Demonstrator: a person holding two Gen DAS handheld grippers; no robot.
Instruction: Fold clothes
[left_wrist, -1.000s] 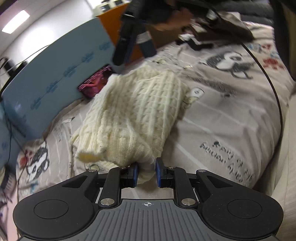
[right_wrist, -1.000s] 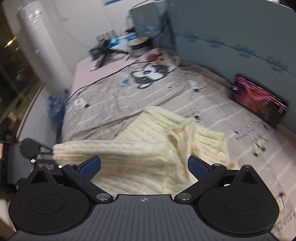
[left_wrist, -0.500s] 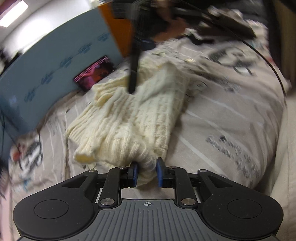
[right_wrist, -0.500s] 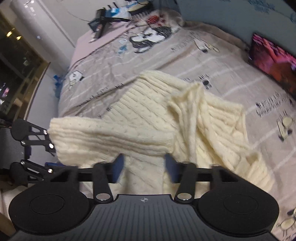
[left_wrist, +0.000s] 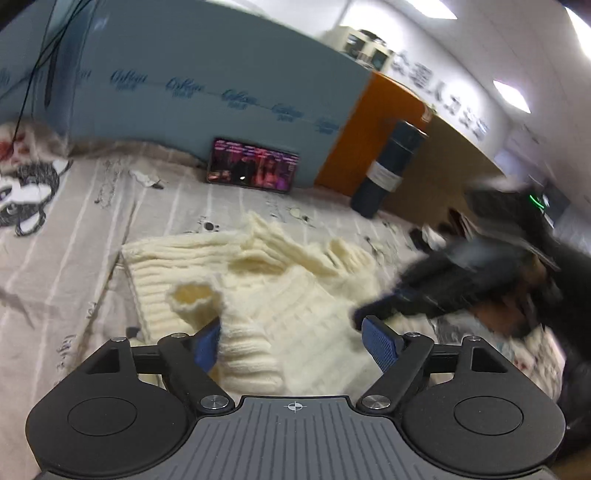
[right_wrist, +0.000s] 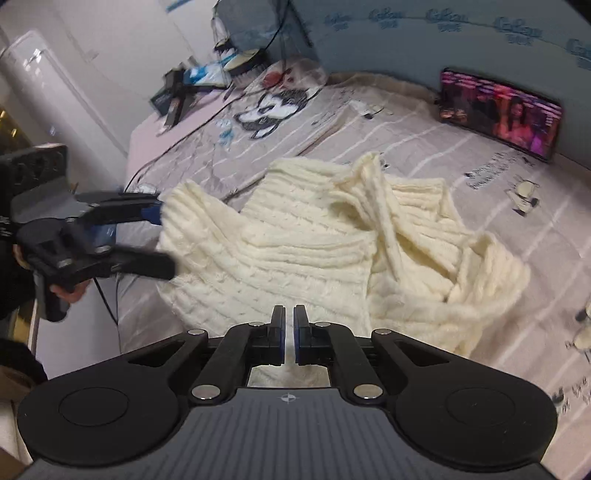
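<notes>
Cream sweater (right_wrist: 310, 236) crumpled on bedsheet (right_wrist: 406, 122); lit tablet (right_wrist: 502, 110) against headboard.

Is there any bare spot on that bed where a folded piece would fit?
Yes: the striped grey bedspread is bare between the cream knitted sweater and the lit tablet against the blue board. Crowded: the far corner, with boxes and cables, and the sweater's near edge, where both grippers work.

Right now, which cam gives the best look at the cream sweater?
Right wrist: the cream sweater shows nearly whole, spread rumpled on the printed bedsheet. Left wrist shows it too, but closer, blurrier and partly hidden behind its own claw.
</notes>
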